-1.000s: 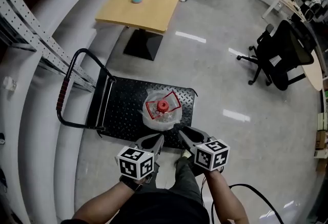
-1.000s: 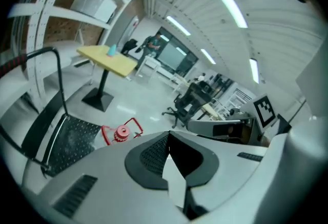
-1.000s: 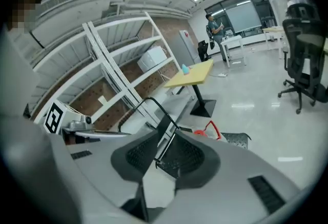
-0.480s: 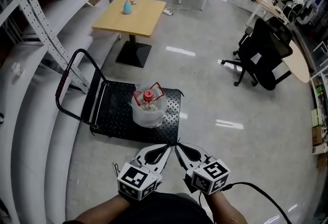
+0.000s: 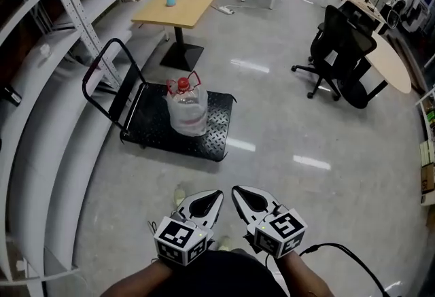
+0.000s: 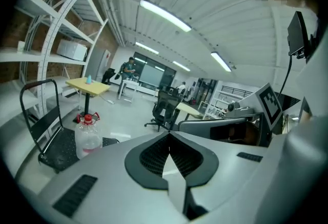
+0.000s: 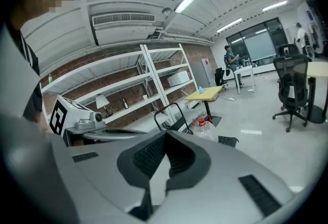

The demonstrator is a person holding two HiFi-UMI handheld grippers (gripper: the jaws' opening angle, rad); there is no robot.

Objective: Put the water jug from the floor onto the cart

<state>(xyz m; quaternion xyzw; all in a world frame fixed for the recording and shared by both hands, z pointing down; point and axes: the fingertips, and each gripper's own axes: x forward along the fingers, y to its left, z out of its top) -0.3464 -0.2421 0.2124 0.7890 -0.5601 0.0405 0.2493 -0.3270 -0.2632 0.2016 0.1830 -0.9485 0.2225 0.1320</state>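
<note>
The person's forearms reach forward at the near edge of the head view. They hold the left gripper and the right gripper side by side, with tips angled toward each other and tilted a little down toward the floor. Both grippers are clenched, jaws pressed together with nothing between them. The water jug, clear with a red cap, stands upright on the black deck of the cart, farther off and to the left, well apart from both grippers.
</note>
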